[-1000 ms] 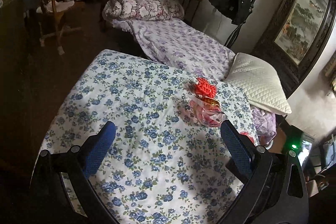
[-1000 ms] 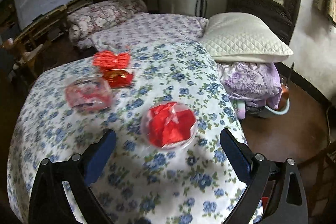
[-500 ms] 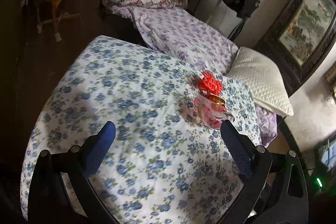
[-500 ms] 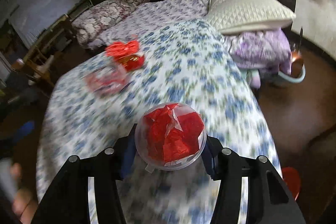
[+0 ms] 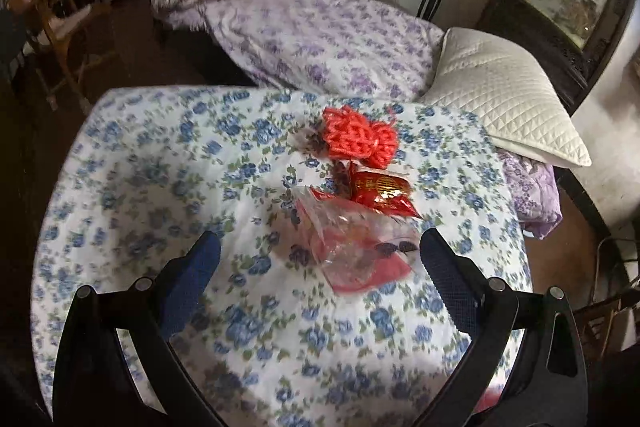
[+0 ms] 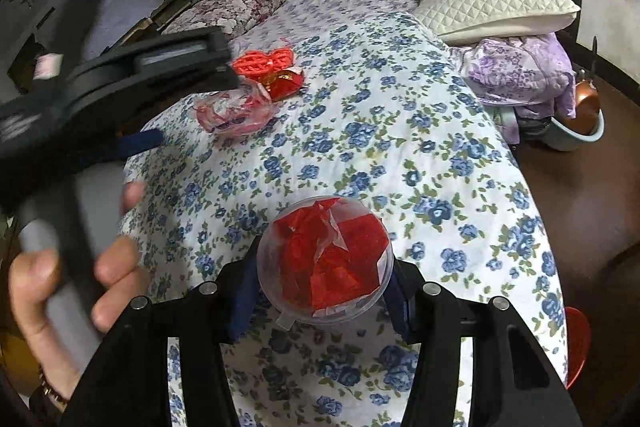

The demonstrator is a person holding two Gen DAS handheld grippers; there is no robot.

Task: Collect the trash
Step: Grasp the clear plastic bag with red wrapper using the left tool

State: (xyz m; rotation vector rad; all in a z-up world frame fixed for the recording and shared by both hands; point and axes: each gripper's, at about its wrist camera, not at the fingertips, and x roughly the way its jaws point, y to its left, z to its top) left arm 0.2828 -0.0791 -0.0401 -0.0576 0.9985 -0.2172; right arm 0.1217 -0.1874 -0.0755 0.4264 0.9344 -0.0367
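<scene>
My right gripper (image 6: 322,285) is shut on a round clear plastic cup (image 6: 324,263) stuffed with red wrappers, held above the blue-flowered tablecloth (image 6: 400,155). My left gripper (image 5: 318,259) is open, just above the table. A crumpled clear bag with red scraps (image 5: 356,247) lies between its fingertips; it also shows in the right wrist view (image 6: 234,109). Behind it lie a red foil packet (image 5: 380,193) and a red crocheted piece (image 5: 360,137). The left gripper shows blurred at the left of the right wrist view (image 6: 140,143).
A white quilted pillow (image 5: 504,95) and a purple-flowered bed (image 5: 328,35) lie behind the table. A purple cloth bundle (image 6: 520,71) and a basin (image 6: 576,131) sit at the right. A red bin (image 6: 578,339) stands by the table's right edge. A wooden chair (image 5: 68,27) stands at the far left.
My right gripper closed on the round cup and lifted it. My left gripper moved forward and right, so the clear bag now lies between its fingers.
</scene>
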